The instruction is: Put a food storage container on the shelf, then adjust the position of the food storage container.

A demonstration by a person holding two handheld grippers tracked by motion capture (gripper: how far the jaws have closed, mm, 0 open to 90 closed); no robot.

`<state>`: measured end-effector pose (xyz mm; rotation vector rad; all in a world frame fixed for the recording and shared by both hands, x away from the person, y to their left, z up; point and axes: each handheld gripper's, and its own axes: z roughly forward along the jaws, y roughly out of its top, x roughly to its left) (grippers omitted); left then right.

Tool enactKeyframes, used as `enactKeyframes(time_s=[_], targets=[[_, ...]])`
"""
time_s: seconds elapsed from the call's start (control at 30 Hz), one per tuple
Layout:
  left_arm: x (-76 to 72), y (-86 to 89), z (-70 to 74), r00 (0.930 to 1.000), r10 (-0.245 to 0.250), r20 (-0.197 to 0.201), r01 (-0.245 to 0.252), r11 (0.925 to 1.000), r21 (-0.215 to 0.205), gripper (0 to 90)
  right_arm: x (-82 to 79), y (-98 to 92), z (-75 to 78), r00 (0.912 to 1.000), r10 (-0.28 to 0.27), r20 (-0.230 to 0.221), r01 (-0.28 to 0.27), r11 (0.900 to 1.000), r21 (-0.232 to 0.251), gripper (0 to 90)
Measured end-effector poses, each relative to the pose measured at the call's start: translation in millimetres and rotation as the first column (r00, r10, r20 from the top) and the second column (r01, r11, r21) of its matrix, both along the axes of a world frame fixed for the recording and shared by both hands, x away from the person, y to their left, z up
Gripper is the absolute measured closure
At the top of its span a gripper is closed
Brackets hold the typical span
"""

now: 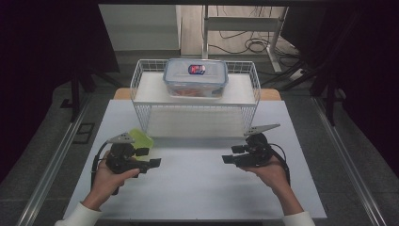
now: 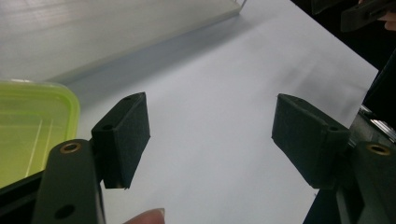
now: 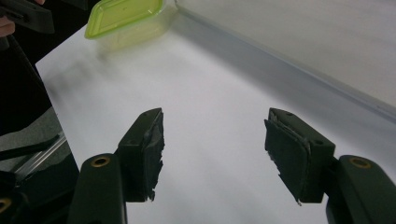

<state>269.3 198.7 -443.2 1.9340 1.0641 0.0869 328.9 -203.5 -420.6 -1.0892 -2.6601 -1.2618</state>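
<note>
Gaping left claw beside green-lidded container

Overhead forward-down view; tool views facing inward, low.

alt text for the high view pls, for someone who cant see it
A person holds the left gripper and right gripper open over a white table; behind stands a wire rack bearing a clear lidded container.

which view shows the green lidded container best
The right gripper view: the green lidded container shows lid and clear body whole. The left gripper view crops it to a lid corner; in the high view the left gripper partly hides it.
</note>
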Motion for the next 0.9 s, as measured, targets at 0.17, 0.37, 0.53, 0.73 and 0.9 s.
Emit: enactKeyframes(time_s=[0.17, 0.37, 0.53, 0.73, 0.9], targets=[[2.1, -2.1, -4.9, 0.9999, -0.005, -0.015, 0.005, 0.9999, 0.016, 27.1, -1.0, 1.1, -5.9, 0.9999, 0.000, -0.015, 0.000, 1.000, -0.015, 37.2], [2.7, -3.1, -6.0, 0.9998, -0.005, -0.019, 0.006, 0.9998, 0.017, 26.5, -1.3, 0.2, -7.5, 0.9998, -0.006, -0.018, 0.005, 1.000, -0.015, 37.2], [2.6, -2.6, -5.5, 0.9998, -0.002, -0.018, 0.003, 0.9998, 0.021, 26.0, -2.4, -2.1, -6.1, 0.9998, -0.011, -0.014, 0.011, 1.000, -0.011, 37.1], [3.2, 4.7, -0.9, 0.9996, 0.027, 0.000, -0.027, 0.9984, 0.049, 25.3, -2.8, -1.6, -4.6, 0.9998, -0.014, -0.014, 0.014, 1.000, -0.004, 37.1], [12.6, 22.6, 6.8, 0.9967, 0.080, 0.013, -0.081, 0.9941, 0.072, 26.8, -3.0, -1.9, -2.1, 0.9999, -0.011, -0.008, 0.011, 1.000, 0.003, 37.0]])
